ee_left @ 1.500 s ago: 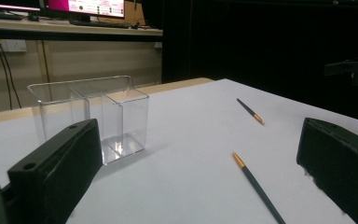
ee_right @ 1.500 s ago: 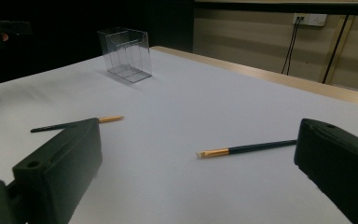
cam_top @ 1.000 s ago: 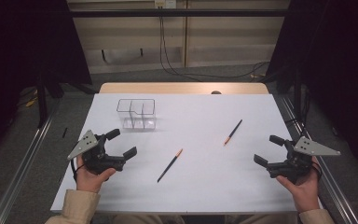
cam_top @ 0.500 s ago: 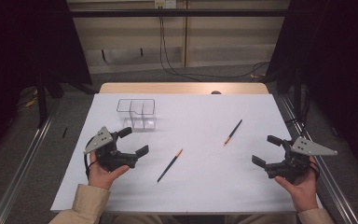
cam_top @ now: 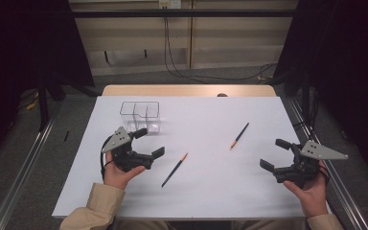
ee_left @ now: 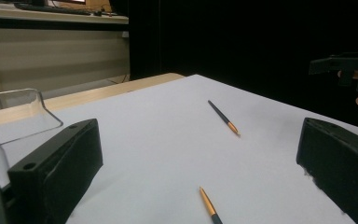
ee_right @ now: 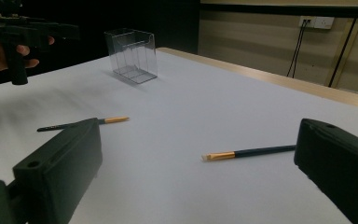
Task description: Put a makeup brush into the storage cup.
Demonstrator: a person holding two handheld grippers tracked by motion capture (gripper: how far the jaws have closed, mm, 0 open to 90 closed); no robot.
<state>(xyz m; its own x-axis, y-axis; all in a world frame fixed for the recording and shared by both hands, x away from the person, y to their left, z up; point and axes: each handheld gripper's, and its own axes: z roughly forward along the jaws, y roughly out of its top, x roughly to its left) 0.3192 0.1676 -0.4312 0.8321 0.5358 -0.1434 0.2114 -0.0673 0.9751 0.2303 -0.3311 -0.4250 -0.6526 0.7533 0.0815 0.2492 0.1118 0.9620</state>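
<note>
Fingers of both grippers gape empty; clear holder [cam_top: 140, 116] stands just beyond left gripper [cam_top: 148, 142]

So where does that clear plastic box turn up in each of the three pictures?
High view: clear two-compartment box at upper left of the white table, just beyond the left gripper.
Left gripper view: one rounded corner at the left edge, above the left jaw.
Right gripper view: upper left, far across the table.
Shared landmark: the pencil-like stick nearer the box.
</note>
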